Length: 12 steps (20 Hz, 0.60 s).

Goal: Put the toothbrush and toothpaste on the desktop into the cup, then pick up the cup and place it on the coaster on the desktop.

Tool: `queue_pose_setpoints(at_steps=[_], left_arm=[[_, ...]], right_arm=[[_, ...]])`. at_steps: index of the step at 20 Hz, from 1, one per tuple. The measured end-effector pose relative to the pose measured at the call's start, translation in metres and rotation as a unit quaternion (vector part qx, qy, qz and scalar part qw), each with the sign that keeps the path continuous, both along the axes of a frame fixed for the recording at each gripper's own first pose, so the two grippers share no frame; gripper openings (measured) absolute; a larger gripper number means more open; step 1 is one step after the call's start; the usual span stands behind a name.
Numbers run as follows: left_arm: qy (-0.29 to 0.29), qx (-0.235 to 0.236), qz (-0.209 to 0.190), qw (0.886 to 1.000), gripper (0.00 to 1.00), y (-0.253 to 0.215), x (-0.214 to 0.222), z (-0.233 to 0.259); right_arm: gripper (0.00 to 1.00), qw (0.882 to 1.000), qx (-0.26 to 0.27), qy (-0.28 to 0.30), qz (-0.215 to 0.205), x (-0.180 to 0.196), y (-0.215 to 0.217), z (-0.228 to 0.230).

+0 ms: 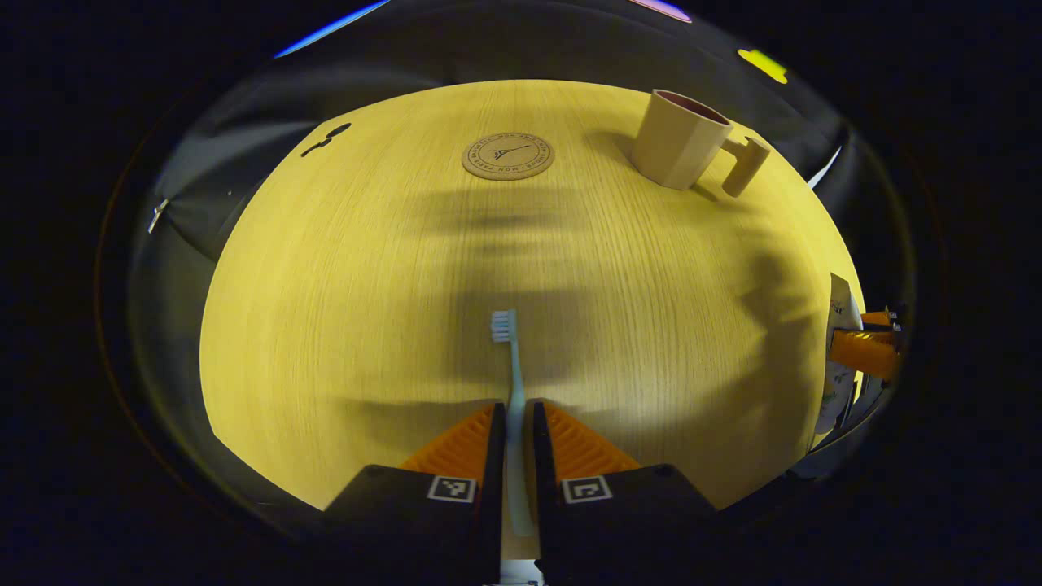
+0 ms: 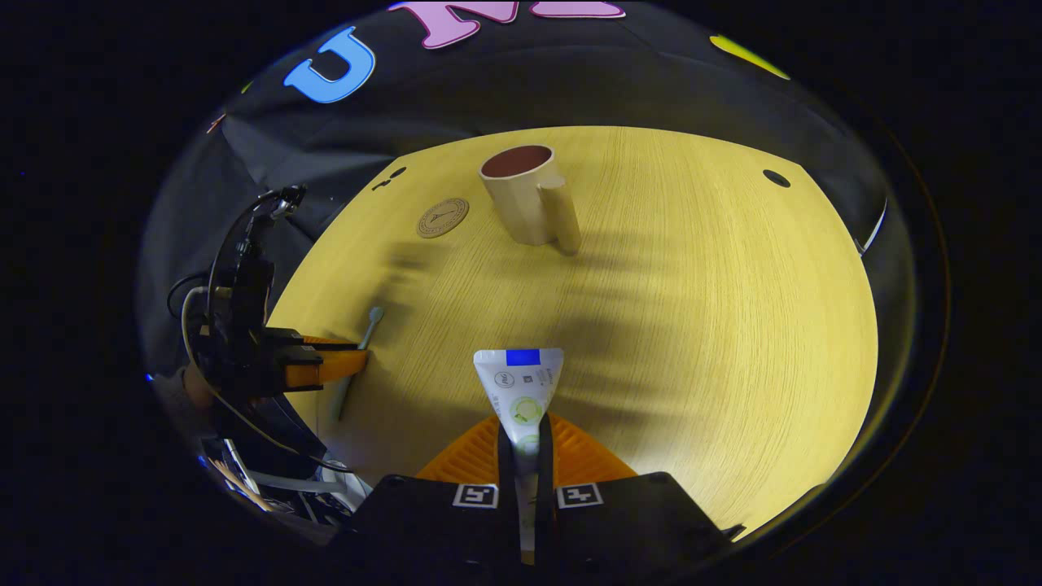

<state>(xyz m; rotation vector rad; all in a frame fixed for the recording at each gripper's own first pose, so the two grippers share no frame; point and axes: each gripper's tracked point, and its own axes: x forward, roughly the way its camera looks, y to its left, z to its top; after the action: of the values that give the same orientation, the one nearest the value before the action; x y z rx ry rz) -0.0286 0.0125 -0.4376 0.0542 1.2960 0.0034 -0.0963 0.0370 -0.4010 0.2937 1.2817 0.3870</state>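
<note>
Beige cup (image 1: pixel 682 140) stands upright on the wood-grain desktop (image 1: pixel 342 309) w/ nothing seen inside it; its dark reddish interior shows at the mouth, and its thick handle points right in the left gripper view, toward the camera in the right gripper view (image 2: pixel 525 195). Round cork coaster (image 1: pixel 508 156) lies flat beside the cup, apart from it, nothing on it; in the right gripper view the coaster (image 2: pixel 443 217) sits just left of the cup. Left gripper (image 1: pixel 516 415) has its fingers drawn nearly together, both pressing the handle of the pale blue toothbrush (image 1: pixel 513 366), bristle head pointing away toward the coaster; the right gripper view shows that brush (image 2: pixel 368 325) held up at a slant at the desktop's left edge by the same gripper (image 2: pixel 346 362). Right gripper (image 2: pixel 526 435) is closed tight on the white toothpaste tube (image 2: pixel 521 391), flat crimped end w/ a blue patch fanning out forward above the desktop (image 2: pixel 716 342). From the left gripper view the tube (image 1: pixel 838 358) and the right gripper (image 1: pixel 863 350) show at the far right edge. Open desktop lies between both held items and the cup, crossed by soft shadows. A small dark hole (image 2: pixel 776 178) marks the far right of the top.
</note>
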Motion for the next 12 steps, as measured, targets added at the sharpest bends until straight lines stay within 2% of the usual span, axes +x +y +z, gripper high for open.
queue_pose_setpoints(at_steps=[1,2,4,6,7,8,12], left_arm=[[0.0,-0.001,-0.002,1.0,0.22,0.0,0.0,0.002],[-0.002,-0.001,-0.004,1.0,0.13,0.0,0.002,0.002],[-0.016,-0.004,-0.006,1.0,0.07,-0.001,0.004,0.002],[-0.035,-0.028,0.004,0.999,0.1,-0.006,0.006,0.005],[-0.05,-0.039,0.013,0.998,0.06,-0.007,0.008,0.009],[-0.069,-0.05,0.02,0.996,0.06,-0.008,0.012,0.016],[-0.18,-0.085,0.03,0.98,0.06,-0.018,0.038,0.065]], right_arm=[[0.11,1.0,0.0,0.002,0.001,0.0,0.0,-0.002],[0.11,1.0,0.0,0.002,0.001,0.001,-0.002,-0.004],[0.11,1.0,0.002,0.002,0.0,0.001,-0.004,-0.005],[0.11,1.0,0.01,0.0,-0.006,0.003,-0.007,-0.001],[0.11,1.0,0.015,-0.004,-0.009,0.004,-0.008,0.004],[0.12,1.0,0.02,-0.01,-0.01,0.006,-0.008,0.008],[0.11,0.996,0.067,-0.053,-0.032,0.03,-0.001,0.036]])
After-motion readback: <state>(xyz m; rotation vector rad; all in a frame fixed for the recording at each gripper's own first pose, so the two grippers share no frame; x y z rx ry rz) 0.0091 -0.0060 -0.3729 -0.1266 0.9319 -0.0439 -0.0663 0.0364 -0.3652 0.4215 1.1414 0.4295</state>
